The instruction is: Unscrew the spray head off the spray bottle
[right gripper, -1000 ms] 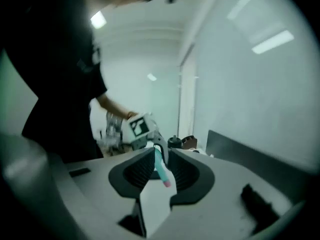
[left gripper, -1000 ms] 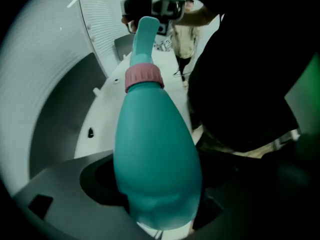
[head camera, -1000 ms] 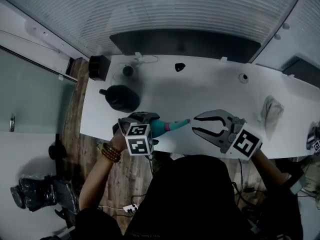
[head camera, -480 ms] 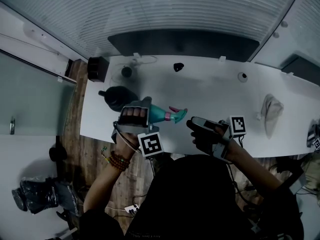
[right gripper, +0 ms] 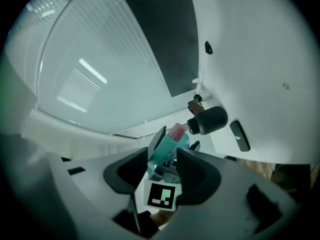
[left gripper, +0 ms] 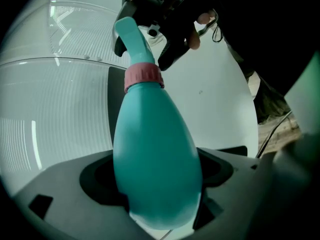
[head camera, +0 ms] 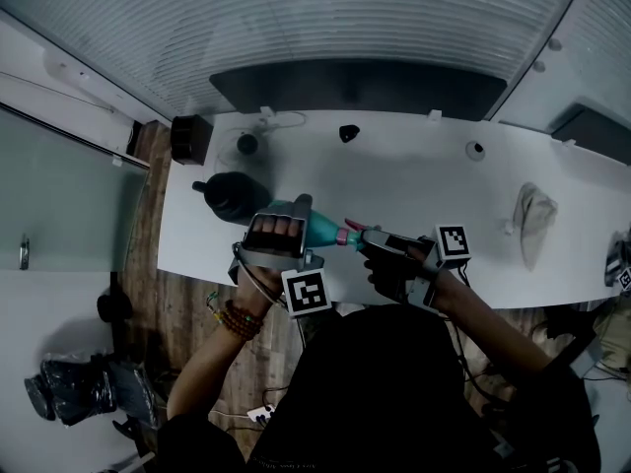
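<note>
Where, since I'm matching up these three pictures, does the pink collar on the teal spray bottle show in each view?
Head view: the pink collar sits just below centre, at the right end of the teal bottle.
Left gripper view: upper middle, on top of the bottle's body.
Right gripper view: lower centre, small, next to a black jug.
Shared landmark: the white table.

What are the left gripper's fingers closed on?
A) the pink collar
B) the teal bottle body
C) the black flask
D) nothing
B: in the left gripper view the fingers press both sides of the teal bottle body, well below the pink collar.
</note>
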